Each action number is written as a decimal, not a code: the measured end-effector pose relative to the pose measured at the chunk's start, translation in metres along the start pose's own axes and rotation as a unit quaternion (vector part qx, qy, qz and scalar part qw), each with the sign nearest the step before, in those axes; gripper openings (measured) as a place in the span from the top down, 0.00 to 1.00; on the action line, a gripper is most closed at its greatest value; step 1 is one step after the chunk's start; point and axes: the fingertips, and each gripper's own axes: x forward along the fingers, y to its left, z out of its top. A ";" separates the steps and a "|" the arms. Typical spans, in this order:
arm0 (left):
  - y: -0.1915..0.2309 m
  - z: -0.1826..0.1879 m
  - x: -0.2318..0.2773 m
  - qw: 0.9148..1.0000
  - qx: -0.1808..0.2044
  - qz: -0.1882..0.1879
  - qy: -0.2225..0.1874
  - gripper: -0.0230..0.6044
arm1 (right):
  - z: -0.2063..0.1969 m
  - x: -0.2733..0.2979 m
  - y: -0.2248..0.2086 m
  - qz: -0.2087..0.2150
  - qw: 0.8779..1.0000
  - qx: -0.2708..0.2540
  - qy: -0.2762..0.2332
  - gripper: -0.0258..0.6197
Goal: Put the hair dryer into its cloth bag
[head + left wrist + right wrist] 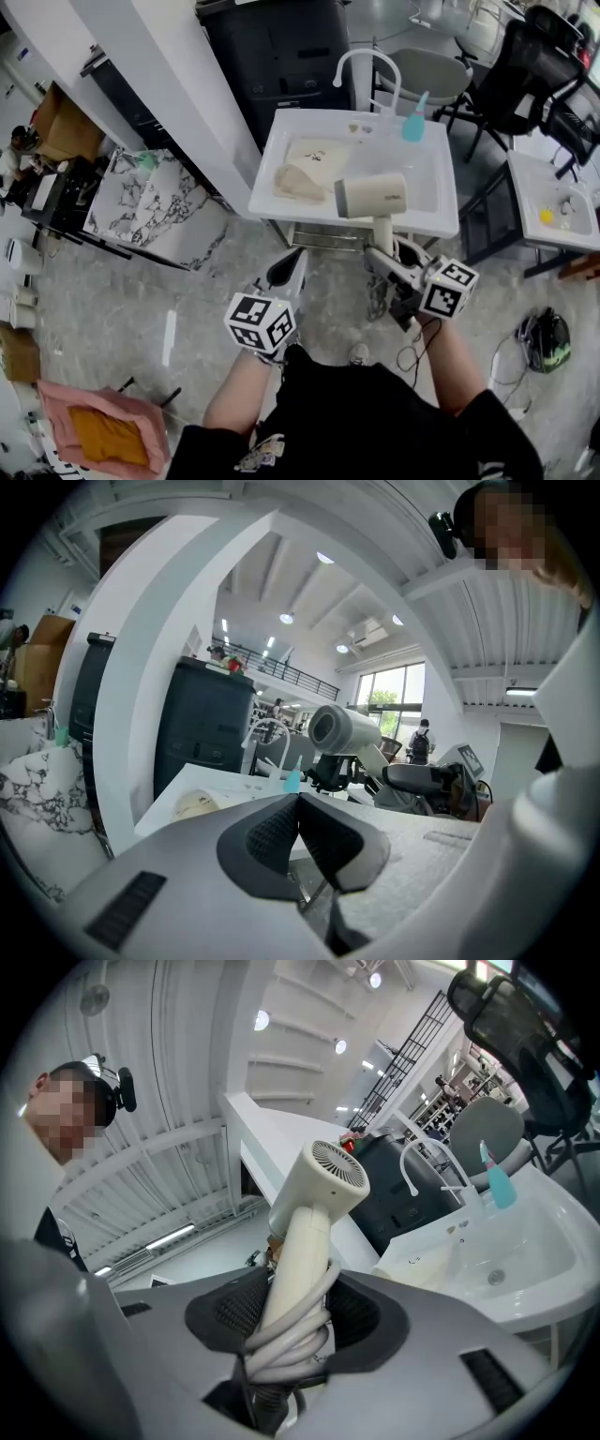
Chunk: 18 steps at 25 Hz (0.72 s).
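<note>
1. White sink [422, 227] on a stand sat right in front of us, with a curved faucet [367, 64] at the back and grey stone-look floor underneath. The cloth bag [302, 171] lay flat and crumpled in the left part of the basin.
2. Our right gripper [291, 1312] had its jaws clamped on the handle of the hair dryer [317, 1190]. It held the dryer up in the air near the sink's front edge, apart from the bag.
3. Our left gripper [300, 810] had its jaws pressed together with nothing in them, low in front of the sink.
4. Worry one: the cord [281, 1344] was coiled round the handle right where the pads bit. So we were squeezing rubbery loops, not hard plastic, and we figured the top-heavy head could swing or slide in that grip.
5. Worry two: the bag looked like thin, limp beige fabric, and its mouth wasn't propped open. Pushing a chunky barrel at it one-handed would probably just shove it across the glossy basin. The left jaws needed to pinch an edge first.
6. Worry three: a loop coming loose could catch the faucet or knock over the teal bottle [413, 127].
7. Shapes and surfaces: the dryer was smooth cream plastic with a round barrel and a vented end. The gripper pads were dark and ribbed.
</note>
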 end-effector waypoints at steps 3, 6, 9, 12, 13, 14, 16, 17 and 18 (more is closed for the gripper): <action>0.026 0.009 0.004 1.000 0.001 -0.017 0.007 0.96 | 0.005 0.025 -0.002 -0.015 1.000 -0.001 -0.011 0.66; 0.056 0.019 0.005 0.999 0.004 -0.034 0.011 0.96 | 0.019 0.057 0.005 -0.016 0.999 -0.026 -0.025 0.66; 0.089 0.028 0.005 0.999 0.005 -0.048 0.016 0.96 | 0.028 0.087 0.010 -0.024 0.998 -0.041 -0.037 0.66; 0.119 0.038 0.003 0.998 0.004 -0.062 0.018 0.96 | 0.029 0.114 0.013 -0.040 0.997 -0.041 -0.048 0.66; 0.128 0.040 0.002 0.998 0.004 -0.067 0.018 0.96 | 0.028 0.122 0.015 -0.046 0.997 -0.041 -0.050 0.66; 0.137 0.043 0.000 0.997 0.004 -0.072 0.018 0.96 | 0.027 0.130 0.016 -0.051 0.997 -0.041 -0.052 0.66; 0.154 0.047 -0.004 0.997 0.005 -0.079 0.019 0.96 | 0.022 0.144 0.017 -0.065 0.996 -0.035 -0.056 0.66; 0.162 0.048 -0.006 0.996 0.005 -0.083 0.020 0.96 | 0.018 0.149 0.017 -0.073 0.995 -0.030 -0.058 0.66; 0.169 0.049 -0.008 0.996 0.004 -0.087 0.021 0.96 | 0.015 0.154 0.017 -0.080 0.995 -0.025 -0.060 0.66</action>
